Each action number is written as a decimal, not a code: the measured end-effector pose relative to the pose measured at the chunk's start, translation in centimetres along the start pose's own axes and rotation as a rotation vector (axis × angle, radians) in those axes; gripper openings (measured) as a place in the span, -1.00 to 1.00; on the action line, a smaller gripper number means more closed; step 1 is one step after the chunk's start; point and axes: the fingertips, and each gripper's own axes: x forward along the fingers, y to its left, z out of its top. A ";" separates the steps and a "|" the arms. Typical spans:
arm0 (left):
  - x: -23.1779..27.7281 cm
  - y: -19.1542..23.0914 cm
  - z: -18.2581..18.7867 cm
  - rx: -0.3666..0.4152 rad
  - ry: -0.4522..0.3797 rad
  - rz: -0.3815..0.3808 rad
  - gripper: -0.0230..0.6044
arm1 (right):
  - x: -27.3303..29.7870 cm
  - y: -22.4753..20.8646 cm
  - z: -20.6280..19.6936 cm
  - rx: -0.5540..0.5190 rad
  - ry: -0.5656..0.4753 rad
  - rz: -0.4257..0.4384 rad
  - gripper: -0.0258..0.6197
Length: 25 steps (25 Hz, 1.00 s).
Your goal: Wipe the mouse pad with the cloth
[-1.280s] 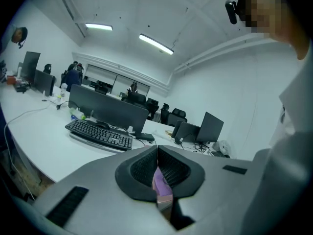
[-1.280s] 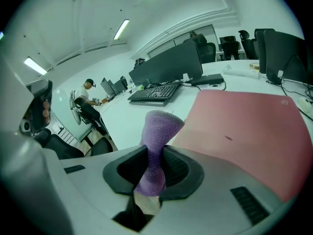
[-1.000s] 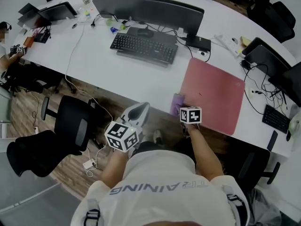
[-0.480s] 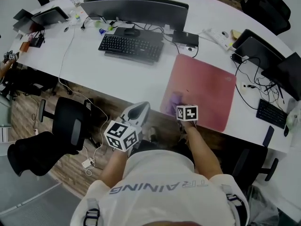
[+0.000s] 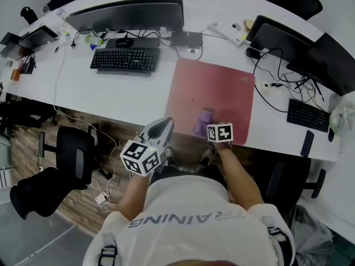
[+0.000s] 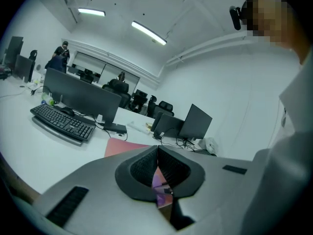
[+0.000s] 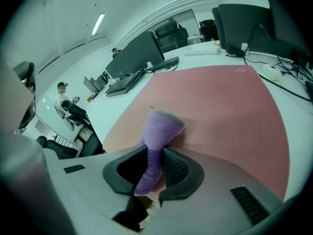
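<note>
Cloth (image 7: 159,126) slid inward from mouse pad (image 7: 220,106) edge. Right gripper (image 7: 155,166) fingers pinch its bunched end. Soft, light, floppy: hold low. Left gripper (image 6: 157,170) fingers closed, empty.

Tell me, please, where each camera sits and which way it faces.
Head view: on the person's head, facing steeply down at the white desk; shows torso, forearms, left tool and right tool.
Left gripper view: rides the left tool, held short of the desk, facing across it toward the keyboard; shows its closed jaws and the person's shirt.
Right gripper view: rides the right tool, low over the mouse pad; shows its jaws clamping the purple cloth.
Shared: all three show the mouse pad.
</note>
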 end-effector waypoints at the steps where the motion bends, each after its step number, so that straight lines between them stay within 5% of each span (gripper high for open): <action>1: 0.6 -0.7 -0.1 0.003 0.003 -0.008 -0.83 | -0.5 -0.8 -0.3 0.005 -0.002 -0.004 -0.62; 25: 9.0 -13.6 -2.4 0.085 0.045 -0.159 -0.83 | -10.4 -13.7 -5.6 0.091 -0.057 -0.114 -0.62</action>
